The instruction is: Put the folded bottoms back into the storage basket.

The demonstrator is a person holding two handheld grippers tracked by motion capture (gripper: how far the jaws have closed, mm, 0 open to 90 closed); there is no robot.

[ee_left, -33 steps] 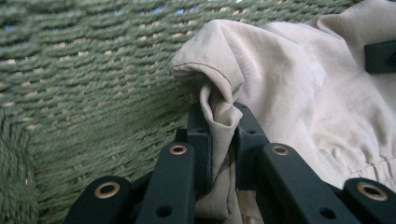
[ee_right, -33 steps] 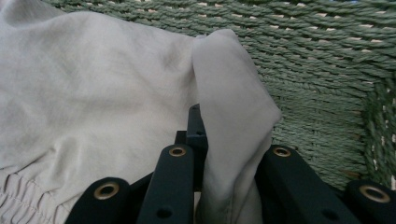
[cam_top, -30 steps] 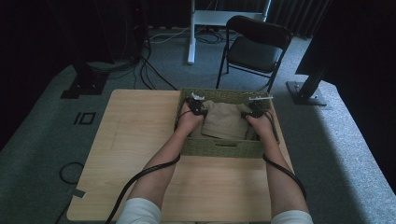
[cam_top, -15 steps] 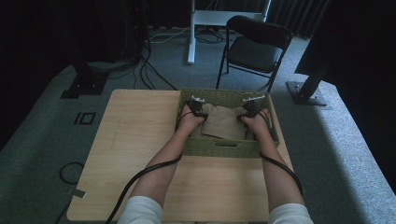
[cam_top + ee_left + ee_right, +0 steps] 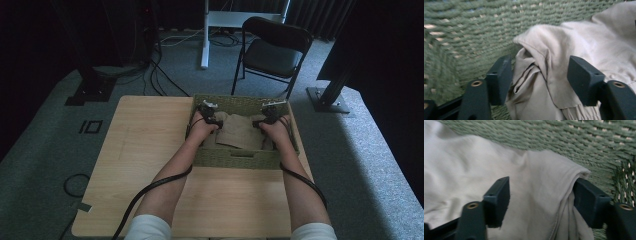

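Since the earlier frames, both hands are sitting slightly deeper toward the far wall of the green woven basket (image 5: pixel 235 159), and the jaws of each hand-held gripper have just been opening. The left hand-held gripper (image 5: pixel 539 77) is standing half-wide around a folded corner of the beige garment (image 5: pixel 240 132), pads off the cloth. The right hand-held gripper (image 5: pixel 544 200) is likewise gaping over its corner. The garment is lying inside the basket on the tabletop (image 5: pixel 150 150), apparently being released there.
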